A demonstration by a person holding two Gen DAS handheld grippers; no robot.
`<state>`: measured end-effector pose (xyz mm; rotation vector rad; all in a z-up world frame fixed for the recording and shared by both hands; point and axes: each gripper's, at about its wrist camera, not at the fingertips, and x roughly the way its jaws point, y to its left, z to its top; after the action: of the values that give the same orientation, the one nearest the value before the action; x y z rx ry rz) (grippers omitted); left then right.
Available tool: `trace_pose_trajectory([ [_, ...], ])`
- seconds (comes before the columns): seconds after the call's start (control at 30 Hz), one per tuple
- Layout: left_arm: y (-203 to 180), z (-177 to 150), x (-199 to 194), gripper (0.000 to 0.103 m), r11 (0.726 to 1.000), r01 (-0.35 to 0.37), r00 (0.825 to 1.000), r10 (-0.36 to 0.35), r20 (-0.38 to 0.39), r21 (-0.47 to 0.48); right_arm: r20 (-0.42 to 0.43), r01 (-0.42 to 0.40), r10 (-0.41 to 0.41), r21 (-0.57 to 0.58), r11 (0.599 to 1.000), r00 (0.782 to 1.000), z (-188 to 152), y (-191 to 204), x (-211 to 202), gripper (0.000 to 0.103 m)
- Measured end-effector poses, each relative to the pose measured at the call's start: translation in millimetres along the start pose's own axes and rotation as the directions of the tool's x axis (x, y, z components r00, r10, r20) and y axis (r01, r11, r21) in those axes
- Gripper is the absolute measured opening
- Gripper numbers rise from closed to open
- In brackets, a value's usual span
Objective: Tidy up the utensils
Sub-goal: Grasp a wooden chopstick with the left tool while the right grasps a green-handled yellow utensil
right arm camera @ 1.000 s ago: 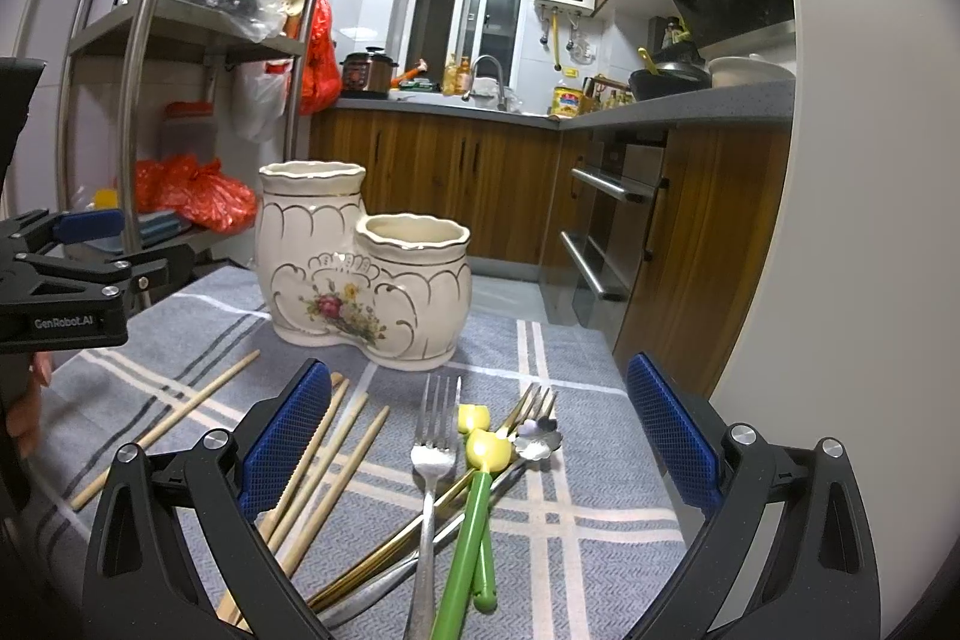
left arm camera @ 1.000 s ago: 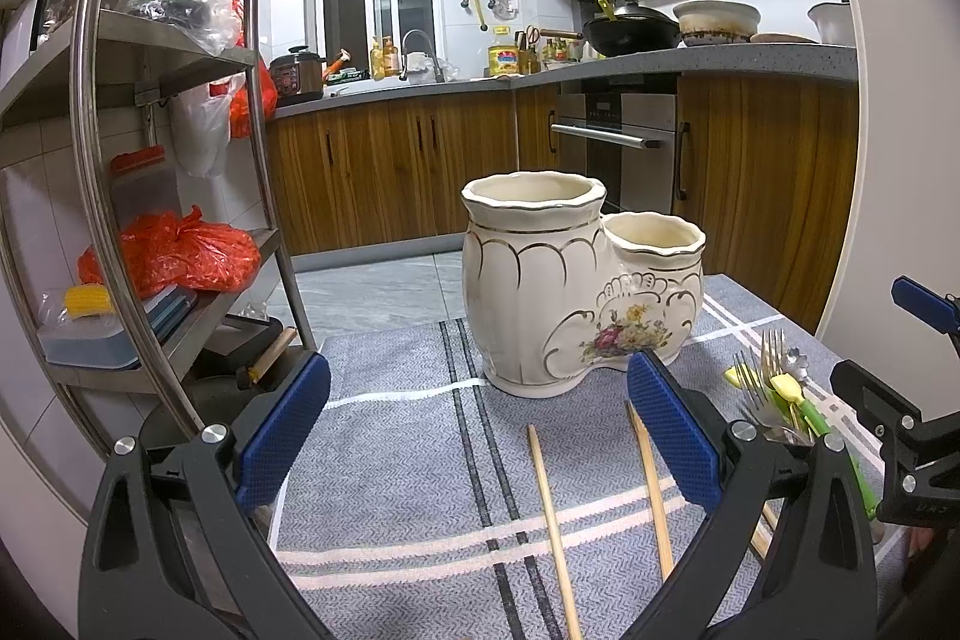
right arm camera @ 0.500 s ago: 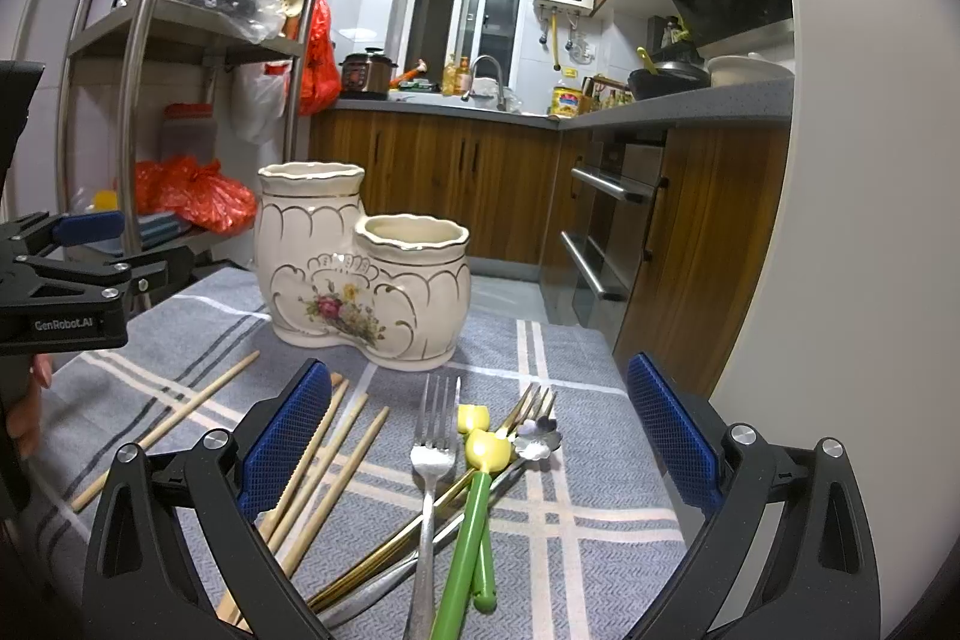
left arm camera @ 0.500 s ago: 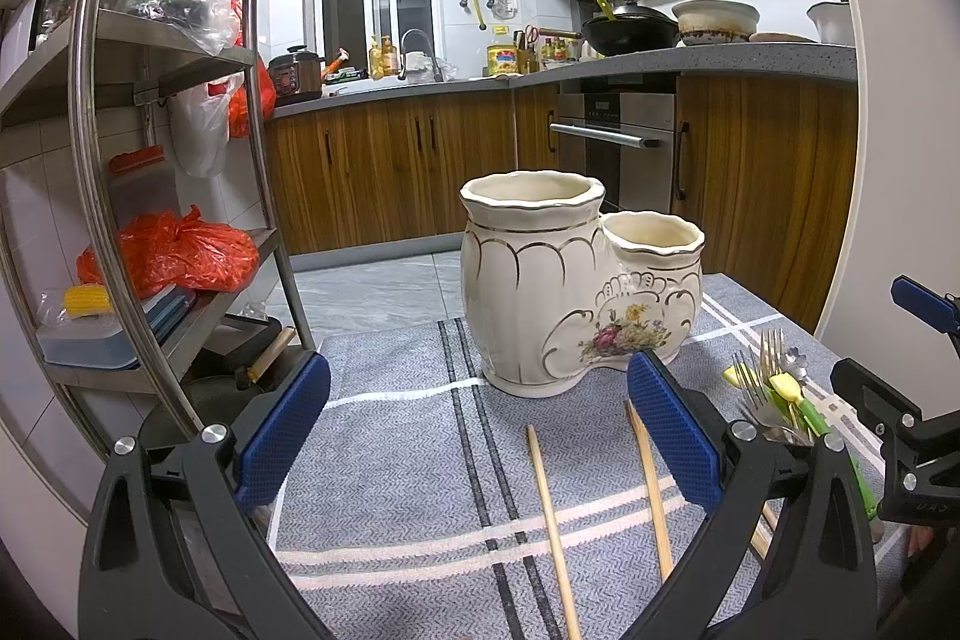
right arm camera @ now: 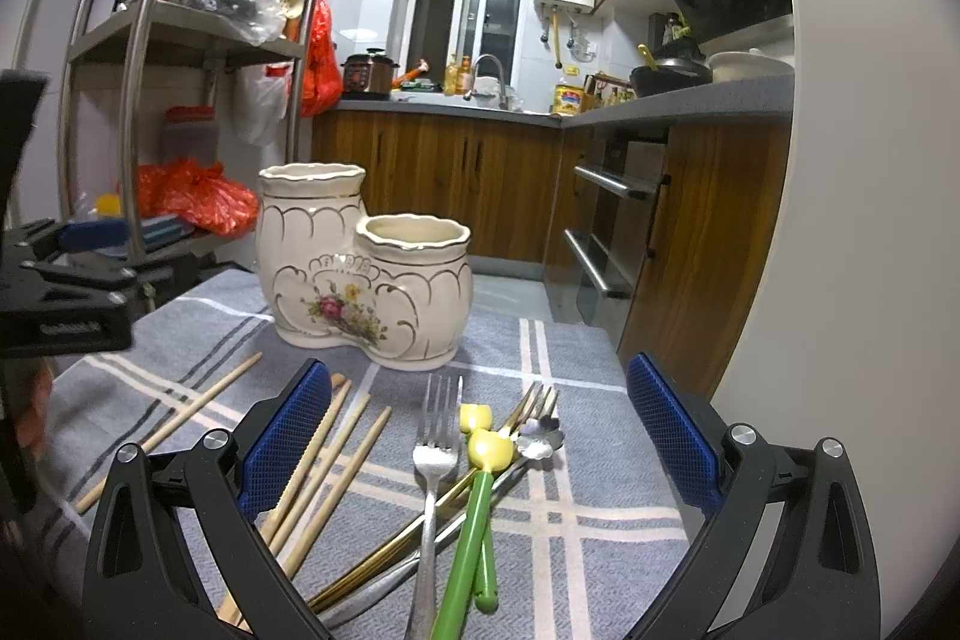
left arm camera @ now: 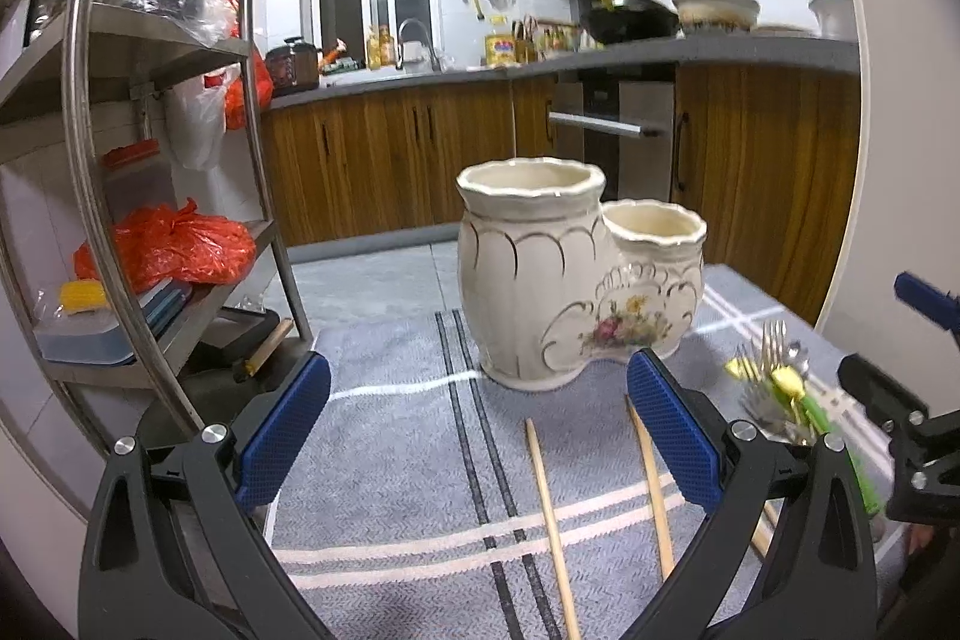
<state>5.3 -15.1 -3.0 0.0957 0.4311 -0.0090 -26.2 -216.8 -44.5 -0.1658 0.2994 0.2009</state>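
Observation:
A cream ceramic two-pot utensil holder point(left arm camera: 570, 274) point(right arm camera: 366, 268) stands empty on the grey striped cloth point(left arm camera: 390, 466). My left gripper point(left arm camera: 477, 436) is open and empty, low over the cloth, with two wooden chopsticks point(left arm camera: 549, 514) lying between its fingers. My right gripper point(right arm camera: 477, 430) is open and empty above a pile of utensils: a silver fork point(right arm camera: 433, 466), green-handled yellow-tipped pieces point(right arm camera: 474, 514), gold-coloured cutlery point(right arm camera: 522, 412) and several chopsticks point(right arm camera: 324, 478). The pile also shows at the right of the left wrist view point(left arm camera: 780, 394).
A steel shelf rack point(left arm camera: 150, 160) with red bags and boxes stands left of the table. Wooden kitchen cabinets point(right arm camera: 480, 184) and an oven point(left arm camera: 612, 130) lie beyond. A white wall point(right arm camera: 840, 220) borders the table's right side. The left gripper's body point(right arm camera: 60, 298) sits at the right view's left edge.
Both grippers have stayed nearly still. The left view has shifted very slightly; nothing has been taken hold of or moved.

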Motion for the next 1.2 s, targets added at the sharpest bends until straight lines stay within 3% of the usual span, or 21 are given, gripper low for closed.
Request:
trace_pose_trajectory([
  [0.13, -3, 2, 7, 0.098, 0.995, -0.035, 0.997, 0.041, -0.065, 0.092, -0.043, 0.008, -0.012, -0.081, 0.997, 0.999, 5, 1, 2, 0.098],
  [0.27, 3, 0, 10, 0.098, 0.993, 0.048, 0.99, -0.033, -0.138, 0.106, -0.108, -0.022, 0.017, -0.042, 0.999, 0.994, 6, -11, 3, 0.098],
  [0.4, 0, -11, 16, 0.098, 0.983, 0.126, 0.959, -0.086, -0.269, 0.134, -0.193, -0.033, 0.034, 0.006, 0.999, 0.981, 3, -21, 12, 0.098],
  [0.5, -3, -21, 17, 0.098, 0.977, 0.142, 0.946, -0.087, -0.311, 0.16, -0.258, -0.06, 0.071, 0.049, 0.997, 0.964, -1, -27, 18, 0.096],
  [0.53, -5, -25, 18, 0.098, 0.975, 0.145, 0.941, -0.083, -0.329, 0.17, -0.278, -0.067, 0.081, 0.059, 0.996, 0.957, -2, -27, 20, 0.092],
  [0.57, -6, -28, 20, 0.098, 0.973, 0.151, 0.933, -0.082, -0.35, 0.175, -0.29, -0.07, 0.086, 0.065, 0.995, 0.953, -3, -28, 22, 0.078],
  [0.63, -6, -33, 23, 0.097, 0.971, 0.165, 0.918, -0.088, -0.386, 0.17, -0.337, -0.076, 0.098, 0.078, 0.994, 0.936, -5, -27, 29, 0.063],
  [0.77, -2, -39, 25, 0.081, 0.974, 0.19, 0.888, -0.118, -0.444, 0.122, -0.381, -0.116, 0.152, 0.117, 0.986, 0.912, -8, -28, 35, 0.045],
  [0.93, 0, -42, 24, 0.059, 0.971, 0.231, 0.857, -0.174, -0.484, 0.059, -0.418, -0.15, 0.2, 0.15, 0.977, 0.886, -11, -27, 38, 0.037],
  [1.07, -1, -44, 24, 0.041, 0.966, 0.256, 0.844, -0.213, -0.492, 0.02, -0.435, -0.16, 0.217, 0.165, 0.973, 0.874, -13, -28, 39, 0.032],
  [1.2, -4, -45, 25, 0.035, 0.963, 0.267, 0.841, -0.222, -0.494, 0.022, -0.448, -0.17, 0.244, 0.2, 0.965, 0.86, -16, -32, 44, 0.029],
])
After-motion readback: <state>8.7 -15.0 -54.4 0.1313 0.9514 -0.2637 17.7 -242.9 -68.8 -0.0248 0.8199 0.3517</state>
